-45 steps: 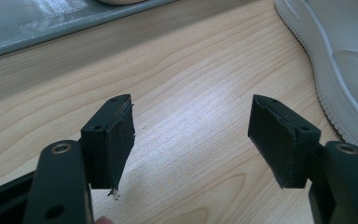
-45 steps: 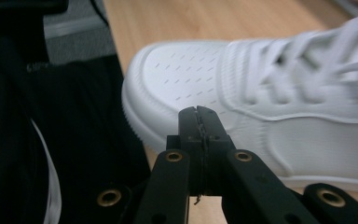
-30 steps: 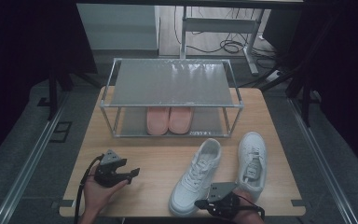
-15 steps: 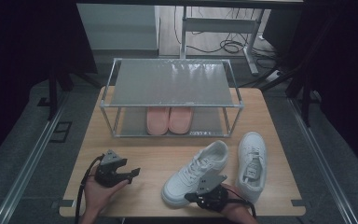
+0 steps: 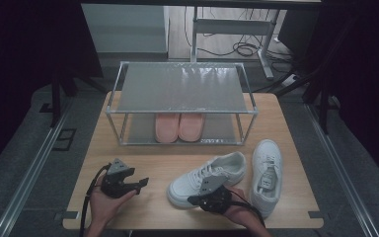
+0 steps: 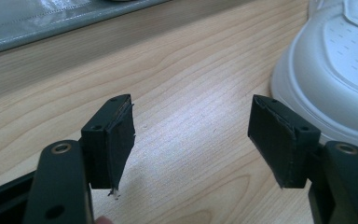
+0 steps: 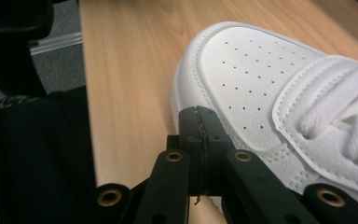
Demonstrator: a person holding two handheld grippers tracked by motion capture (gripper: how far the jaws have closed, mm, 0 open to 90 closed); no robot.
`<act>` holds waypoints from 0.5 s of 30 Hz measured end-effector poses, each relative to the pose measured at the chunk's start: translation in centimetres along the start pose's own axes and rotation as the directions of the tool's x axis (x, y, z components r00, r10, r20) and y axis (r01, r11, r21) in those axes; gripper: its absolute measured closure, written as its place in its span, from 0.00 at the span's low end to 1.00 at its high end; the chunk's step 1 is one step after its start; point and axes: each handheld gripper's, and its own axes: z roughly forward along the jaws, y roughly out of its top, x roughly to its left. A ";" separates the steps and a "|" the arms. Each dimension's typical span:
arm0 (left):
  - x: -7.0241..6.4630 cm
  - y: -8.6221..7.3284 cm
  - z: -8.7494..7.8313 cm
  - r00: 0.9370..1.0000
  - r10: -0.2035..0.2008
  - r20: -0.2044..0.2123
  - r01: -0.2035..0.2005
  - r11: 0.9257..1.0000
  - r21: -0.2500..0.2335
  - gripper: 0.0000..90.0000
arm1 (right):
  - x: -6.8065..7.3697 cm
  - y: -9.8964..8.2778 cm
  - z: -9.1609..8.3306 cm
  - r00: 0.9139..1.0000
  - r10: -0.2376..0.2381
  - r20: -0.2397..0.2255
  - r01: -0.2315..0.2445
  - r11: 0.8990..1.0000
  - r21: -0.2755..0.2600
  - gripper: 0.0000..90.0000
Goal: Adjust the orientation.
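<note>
A pale wooden surface stands on a grey carpeted floor, with metal rails running along both sides. Dark curtains close off the left and right. Behind, a light desk frame stands over tangled black cables.

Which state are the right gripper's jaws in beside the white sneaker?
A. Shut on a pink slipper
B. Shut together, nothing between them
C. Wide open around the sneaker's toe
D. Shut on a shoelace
B: in the right gripper view the right gripper has both jaws pressed flat together with nothing between, alongside the white sneaker toe.
</note>
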 end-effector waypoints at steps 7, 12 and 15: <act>0.0 0.0 0.1 1.000 0.007 -0.002 -0.007 1.000 0.005 0.35 | -0.9 0.9 1.1 1.000 0.022 0.011 -0.021 1.000 -0.011 1.00; -0.1 -0.1 0.2 1.000 0.005 -0.006 -0.005 1.000 0.008 0.35 | -0.9 0.9 1.3 1.000 0.024 0.010 -0.024 1.000 -0.008 1.00; -0.1 -0.1 0.3 1.000 0.011 -0.002 -0.011 1.000 0.011 0.35 | -0.6 1.0 1.1 0.999 0.005 0.037 -0.005 1.000 0.003 1.00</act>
